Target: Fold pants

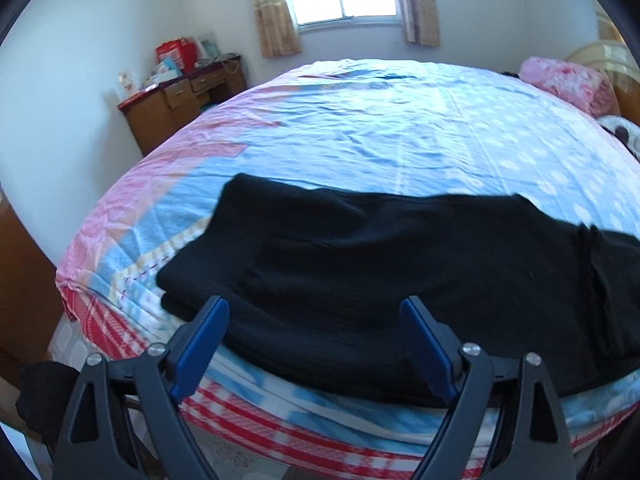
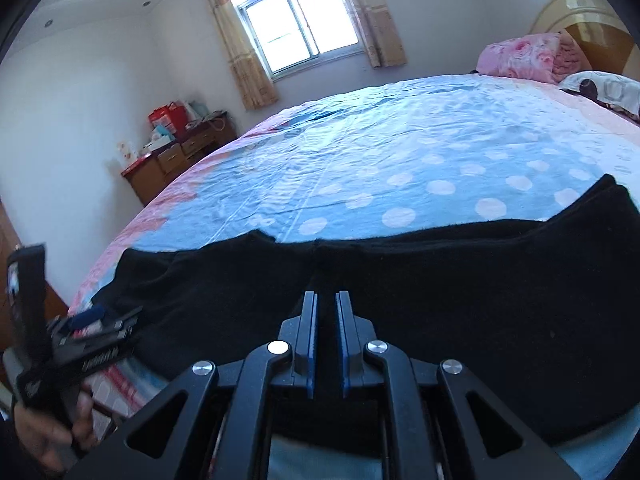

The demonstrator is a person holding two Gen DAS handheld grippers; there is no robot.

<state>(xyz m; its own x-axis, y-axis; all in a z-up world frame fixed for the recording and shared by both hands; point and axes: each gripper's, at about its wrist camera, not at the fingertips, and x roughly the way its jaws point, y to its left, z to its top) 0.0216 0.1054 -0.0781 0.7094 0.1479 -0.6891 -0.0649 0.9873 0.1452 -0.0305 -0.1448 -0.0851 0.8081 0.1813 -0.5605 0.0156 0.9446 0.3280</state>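
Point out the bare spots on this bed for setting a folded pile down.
Free: the blue dotted sheet between the black pants and the window wall. Crowded: the near edge under the pants, and the headboard end with the pink blanket.

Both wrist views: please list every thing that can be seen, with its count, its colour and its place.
pants: one, black, spread along the near edge of the bed
bed sheet: one, blue with pale dots and a pink side, covers the bed
blanket: one, pink floral, bundled at the far right end of the bed
pillow: one, white with dark print, beside the blanket
desk: one, brown wood, far left corner
red bag: one, on the desk among other small items
window: one, bright, far wall
curtains: two, beige, either side of the window
left gripper: black with blue pads, jaws wide open over the pants
right gripper: black with blue pads, jaws nearly together above the pants
hand: one, holds the left gripper
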